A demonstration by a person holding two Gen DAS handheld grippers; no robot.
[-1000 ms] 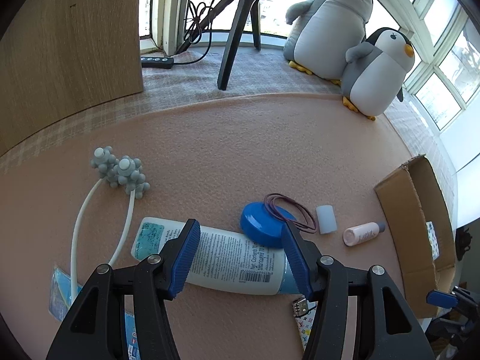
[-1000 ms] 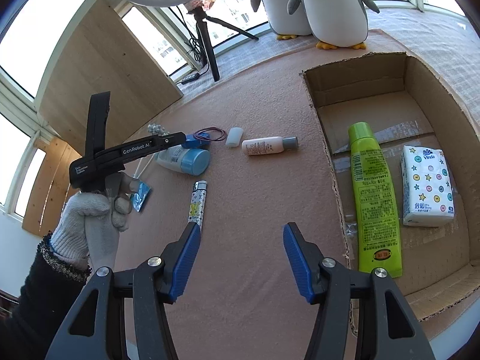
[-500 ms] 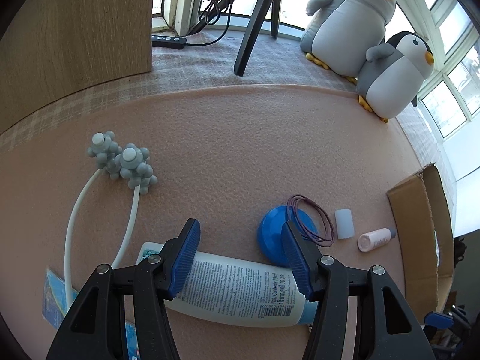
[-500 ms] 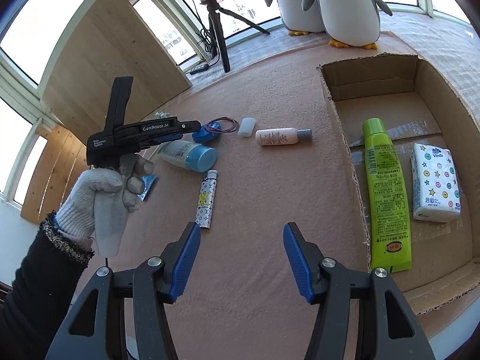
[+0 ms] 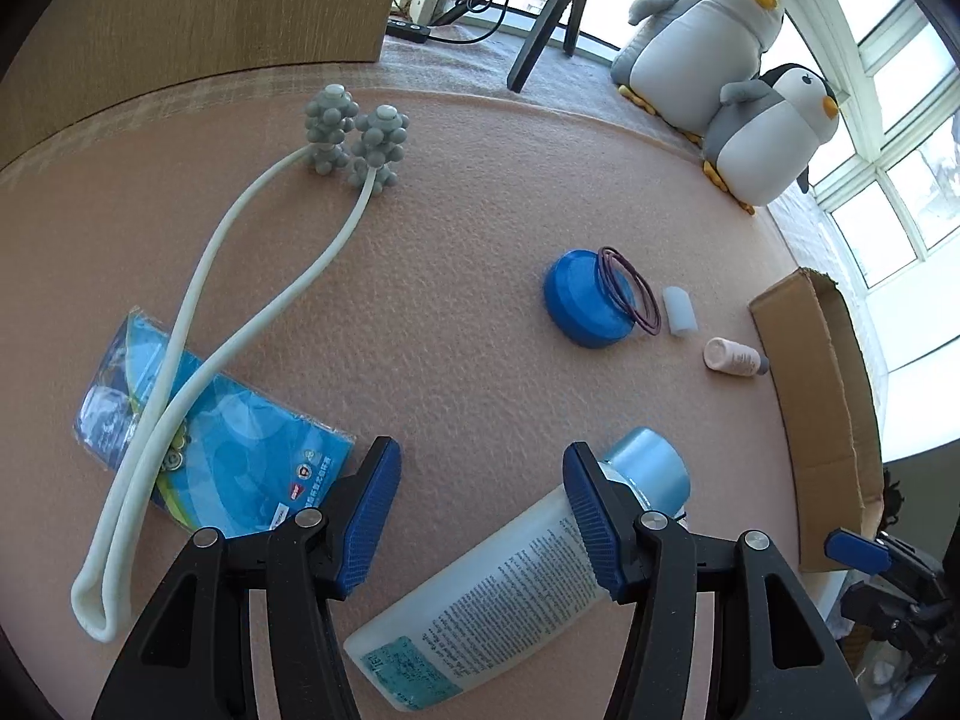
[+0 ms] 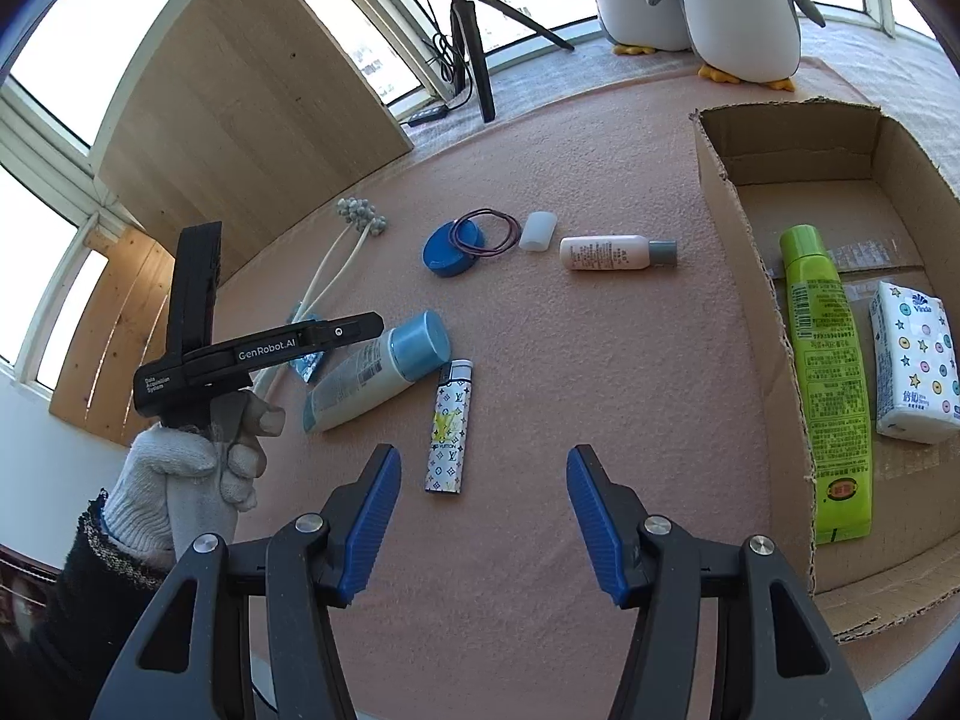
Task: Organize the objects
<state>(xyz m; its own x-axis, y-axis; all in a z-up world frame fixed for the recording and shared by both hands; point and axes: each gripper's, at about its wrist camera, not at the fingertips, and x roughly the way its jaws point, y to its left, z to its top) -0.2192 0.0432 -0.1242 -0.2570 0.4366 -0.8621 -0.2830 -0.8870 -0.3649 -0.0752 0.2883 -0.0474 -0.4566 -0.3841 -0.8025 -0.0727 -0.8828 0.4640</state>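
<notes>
A white bottle with a light-blue cap [image 5: 510,588] [image 6: 372,372] lies slantwise on the pink mat. My left gripper [image 5: 480,510] is open just above it, its right finger over the bottle's neck and nothing between the fingers. In the right wrist view a gloved hand [image 6: 180,474] holds that left gripper [image 6: 336,333] over the bottle. My right gripper [image 6: 480,516] is open and empty over bare mat, beside a patterned lighter [image 6: 449,426]. The cardboard box [image 6: 732,252] [image 5: 822,372] holds a green bottle [image 6: 825,360] and a tissue pack [image 6: 915,360].
A blue lid [image 5: 585,300] with hair bands [image 5: 630,291], a small white cap [image 5: 678,312] and a small pink bottle [image 5: 735,357] lie mid-mat. A white-handled massager [image 5: 270,312] crosses a blue packet [image 5: 240,456]. Plush penguins [image 5: 750,90] and a tripod [image 5: 540,30] stand behind.
The left gripper has swung left and back, so the bottle now sits under its right finger instead of across both. The bottle has turned, cap toward the box. The right gripper crept forward.
</notes>
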